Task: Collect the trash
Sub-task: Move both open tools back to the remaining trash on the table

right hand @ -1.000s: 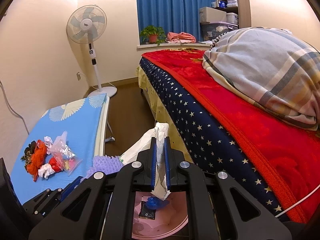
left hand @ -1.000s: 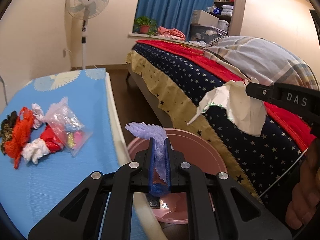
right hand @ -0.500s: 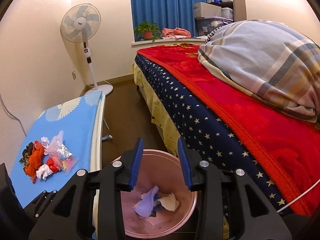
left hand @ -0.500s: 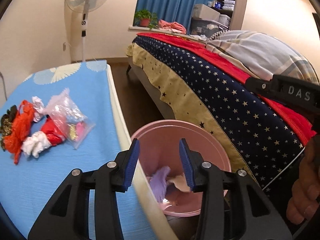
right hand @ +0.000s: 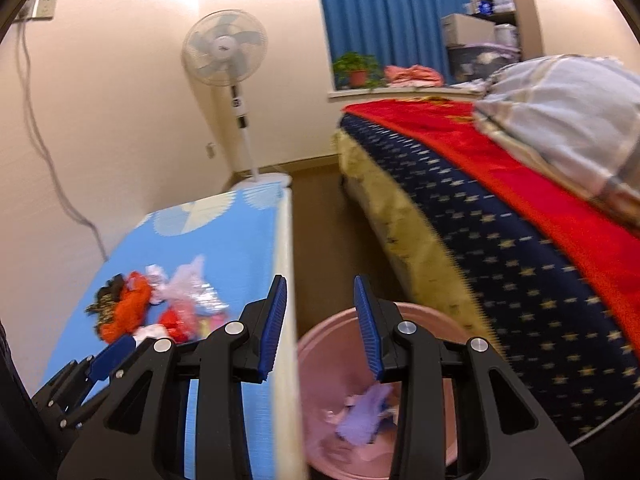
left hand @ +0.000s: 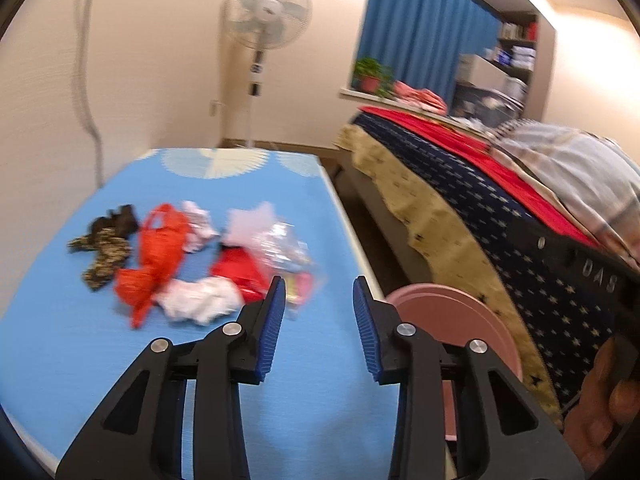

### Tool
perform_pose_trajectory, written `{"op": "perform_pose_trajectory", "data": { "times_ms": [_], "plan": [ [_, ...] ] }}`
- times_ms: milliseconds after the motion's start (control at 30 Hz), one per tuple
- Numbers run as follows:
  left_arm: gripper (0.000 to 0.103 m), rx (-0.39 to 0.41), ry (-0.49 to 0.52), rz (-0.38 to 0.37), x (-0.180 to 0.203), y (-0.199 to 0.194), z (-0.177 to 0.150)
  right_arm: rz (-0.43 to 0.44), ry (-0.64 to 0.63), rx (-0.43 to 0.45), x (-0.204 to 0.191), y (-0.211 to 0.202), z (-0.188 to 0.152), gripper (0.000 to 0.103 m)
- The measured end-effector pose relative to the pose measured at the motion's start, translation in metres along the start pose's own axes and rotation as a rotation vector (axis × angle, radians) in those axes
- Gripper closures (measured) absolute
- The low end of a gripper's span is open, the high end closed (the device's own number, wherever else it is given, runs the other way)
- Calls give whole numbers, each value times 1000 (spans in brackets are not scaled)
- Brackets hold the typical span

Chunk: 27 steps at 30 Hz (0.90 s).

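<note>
Both scraps gone from the jaws since a second ago, now lying in the pink bin [right hand: 460, 344]. Left gripper [left hand: 319, 320] jaws part open and closing slightly, empty; right gripper [right hand: 320, 320] jaws part open, empty. Left has swung over the blue surface [left hand: 120, 380]. Remaining trash pile [left hand: 188, 264] sits there, ahead-left of the left jaws. Looks light, soft, crinkly; clear plastic bag [left hand: 284, 252] likely slippery, so pinch a bunched fold.

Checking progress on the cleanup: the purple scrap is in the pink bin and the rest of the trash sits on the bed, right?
Not quite. The purple scrap is in the pink bin, but the remaining trash pile sits on the blue table, not the bed, as the left wrist view shows.
</note>
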State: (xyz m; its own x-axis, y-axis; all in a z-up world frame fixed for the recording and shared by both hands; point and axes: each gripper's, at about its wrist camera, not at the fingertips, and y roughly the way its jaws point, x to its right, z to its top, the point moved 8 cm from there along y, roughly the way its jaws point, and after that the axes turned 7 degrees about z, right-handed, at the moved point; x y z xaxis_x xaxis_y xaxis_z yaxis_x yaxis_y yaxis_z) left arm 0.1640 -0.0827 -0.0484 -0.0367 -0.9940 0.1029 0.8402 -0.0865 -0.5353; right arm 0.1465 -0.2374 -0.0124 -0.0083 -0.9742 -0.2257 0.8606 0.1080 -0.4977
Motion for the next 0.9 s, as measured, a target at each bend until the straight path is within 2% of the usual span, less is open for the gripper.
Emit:
{"op": "perform_pose_trajectory", "data": {
  "times_ms": [333,500,600,667,733,800,900],
  "plan": [
    [70,30,-93,184,-67,9,8,160,-17,-61,-63,62,-17,69],
    [70,37,-136,268,-99,17,11,199,0,-100,-80,98,-25,67],
    [70,25,-166,292,-114,24,11,215,20,-136,-84,118,-32,56],
    [70,17,-176,315,-123,30,11,224,30,-159,-86,130,-36,44],
    [66,2,-187,328,-129,35,8,233,36,-180,-89,140,-40,39],
    [54,-26,-212,333,-137,43,5,232,37,-194,-90,148,-44,37],
    [52,-60,-245,348,-146,51,-2,238,45,-221,-90,158,-50,37]
  ]
}}
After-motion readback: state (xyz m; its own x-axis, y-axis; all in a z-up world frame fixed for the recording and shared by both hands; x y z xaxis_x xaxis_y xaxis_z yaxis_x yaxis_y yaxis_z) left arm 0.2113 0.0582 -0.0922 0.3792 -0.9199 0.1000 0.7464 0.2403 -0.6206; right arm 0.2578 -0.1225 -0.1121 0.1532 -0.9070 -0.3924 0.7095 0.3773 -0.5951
